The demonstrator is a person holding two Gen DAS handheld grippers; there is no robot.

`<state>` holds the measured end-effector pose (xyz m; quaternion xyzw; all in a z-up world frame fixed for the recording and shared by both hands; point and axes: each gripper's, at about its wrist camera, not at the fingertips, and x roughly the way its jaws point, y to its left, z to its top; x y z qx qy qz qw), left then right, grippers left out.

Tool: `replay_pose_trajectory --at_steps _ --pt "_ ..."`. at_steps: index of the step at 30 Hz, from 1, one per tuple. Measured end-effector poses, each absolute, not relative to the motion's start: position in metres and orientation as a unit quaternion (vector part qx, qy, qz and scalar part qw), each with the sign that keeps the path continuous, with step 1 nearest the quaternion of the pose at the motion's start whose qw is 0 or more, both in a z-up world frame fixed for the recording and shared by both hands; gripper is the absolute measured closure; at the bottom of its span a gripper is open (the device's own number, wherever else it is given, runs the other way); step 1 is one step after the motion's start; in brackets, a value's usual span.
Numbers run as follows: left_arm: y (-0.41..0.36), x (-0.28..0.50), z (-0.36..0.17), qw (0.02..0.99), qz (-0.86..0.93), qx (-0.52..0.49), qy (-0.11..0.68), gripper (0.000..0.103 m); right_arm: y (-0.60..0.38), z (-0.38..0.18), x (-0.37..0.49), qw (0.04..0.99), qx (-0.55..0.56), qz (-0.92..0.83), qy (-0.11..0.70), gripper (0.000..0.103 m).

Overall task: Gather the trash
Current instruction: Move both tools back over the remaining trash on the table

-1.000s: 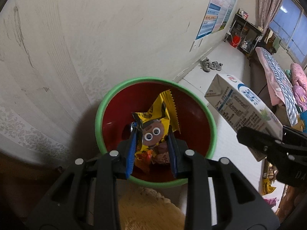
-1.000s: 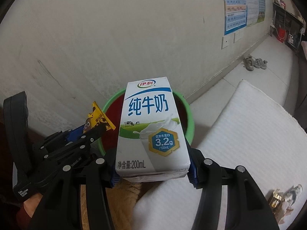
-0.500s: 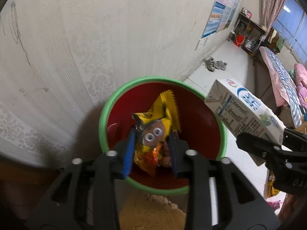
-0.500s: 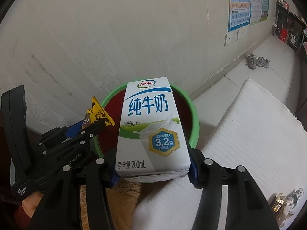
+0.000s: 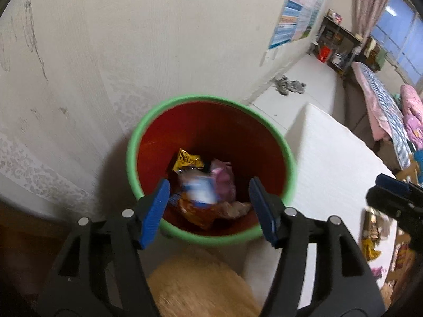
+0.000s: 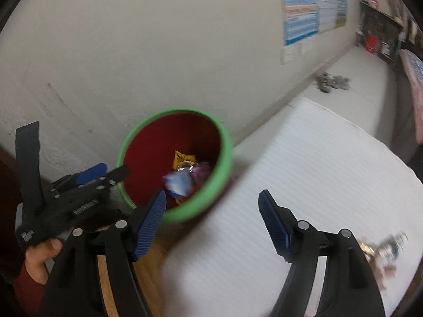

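Red bin with a green rim [image 5: 211, 100] against the pale wall [image 5: 132, 39], just beside the edge of a white ribbed mat [image 5: 330, 163]. Inside, at the bottom, a heap of trash: a yellow wrapper [image 5: 186, 159] toward the back, a pinkish-purple wrapper [image 5: 224, 177] beside it, a blurred white-and-blue carton [image 5: 198, 189] on top, orange packaging [image 5: 195, 212] underneath. Same heap visible from the right wrist, with the blurred white-and-blue piece [image 6: 178, 183] in front of the yellow wrapper [image 6: 183, 159].

Left gripper [image 5: 210, 208] above the near rim, pointing down into the bin, blue pads wide apart and opening, nothing between them, nothing held. Right gripper [image 6: 212, 222] over the mat [image 6: 317, 171] just right of the bin [image 6: 227, 153], jaws spread and opening too, nothing between them but mat and rim. Left gripper also seen from the right wrist [image 6: 104, 173], gripped by a hand [image 6: 39, 259] in a dark red sleeve.

Further out: more wrappers [image 6: 380, 251] lying on the mat at the right, well apart from the bin; a tan furry cushion [image 5: 201, 285] just below the bin; shoes [image 5: 290, 87] on the floor by the wall; a poster [image 5: 298, 13] higher up; a dark shelf [image 5: 338, 47] and a bed with pink bedding [image 5: 391, 111] at the far end of the room.
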<state>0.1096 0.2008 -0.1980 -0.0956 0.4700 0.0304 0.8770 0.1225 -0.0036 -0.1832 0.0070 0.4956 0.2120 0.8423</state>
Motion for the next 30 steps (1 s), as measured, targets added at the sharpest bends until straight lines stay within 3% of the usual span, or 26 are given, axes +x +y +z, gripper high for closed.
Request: replay_pose_trajectory --at_steps 3,13,26,28,30 --pt "0.180 0.097 -0.196 0.877 0.006 -0.089 0.473 0.042 -0.049 -0.182 0.105 0.851 0.013 0.174 0.495 0.025" --pt "0.078 0.058 -0.212 0.857 -0.109 -0.043 0.502 0.038 -0.195 -0.217 0.042 0.840 0.071 0.045 0.536 0.025" --pt "-0.030 0.031 -0.234 0.799 -0.227 -0.009 0.556 0.038 -0.260 -0.271 0.064 0.831 0.173 -0.032 0.528 0.025" --pt "-0.047 0.028 -0.241 0.789 -0.240 -0.003 0.566 0.038 -0.268 -0.274 0.067 0.830 0.187 -0.028 0.525 0.033" --pt "-0.062 0.026 -0.252 0.775 -0.250 0.001 0.580 0.039 -0.270 -0.270 0.068 0.835 0.191 -0.013 0.515 0.055"
